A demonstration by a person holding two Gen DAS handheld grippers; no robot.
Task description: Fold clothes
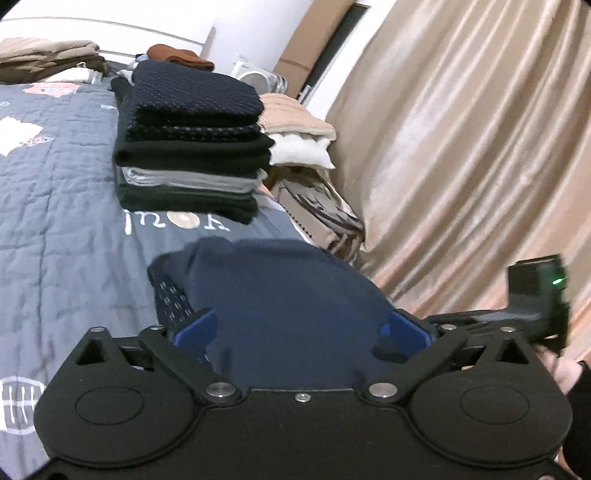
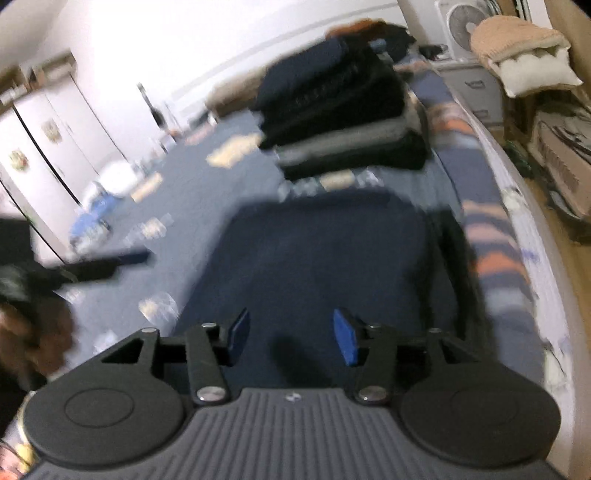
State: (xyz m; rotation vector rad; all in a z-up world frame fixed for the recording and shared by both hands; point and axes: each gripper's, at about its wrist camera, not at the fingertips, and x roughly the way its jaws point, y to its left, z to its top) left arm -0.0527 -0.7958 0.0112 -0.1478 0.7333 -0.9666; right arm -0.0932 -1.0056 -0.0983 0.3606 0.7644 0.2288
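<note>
A folded navy garment (image 1: 288,295) lies on the grey-blue quilt (image 1: 66,221) just ahead of both grippers. My left gripper (image 1: 301,328) stands wide open, its blue pads (image 1: 195,328) either side of the garment's near edge and not pressing it. In the blurred right wrist view the same navy garment (image 2: 325,258) lies flat beyond my right gripper (image 2: 291,338). That gripper is partly open with nothing between its pads (image 2: 345,341). Beyond the garment stands a tall stack of folded dark clothes (image 1: 192,147) (image 2: 343,110).
The bed's right edge (image 2: 517,240) drops to the floor, with boxes (image 1: 325,214) and a beige curtain (image 1: 461,147) beside it. A beige cushion pile (image 1: 295,122) and a fan (image 2: 461,18) stand further back. A black device with a green light (image 1: 535,291) and a hand (image 1: 561,369) are at the right.
</note>
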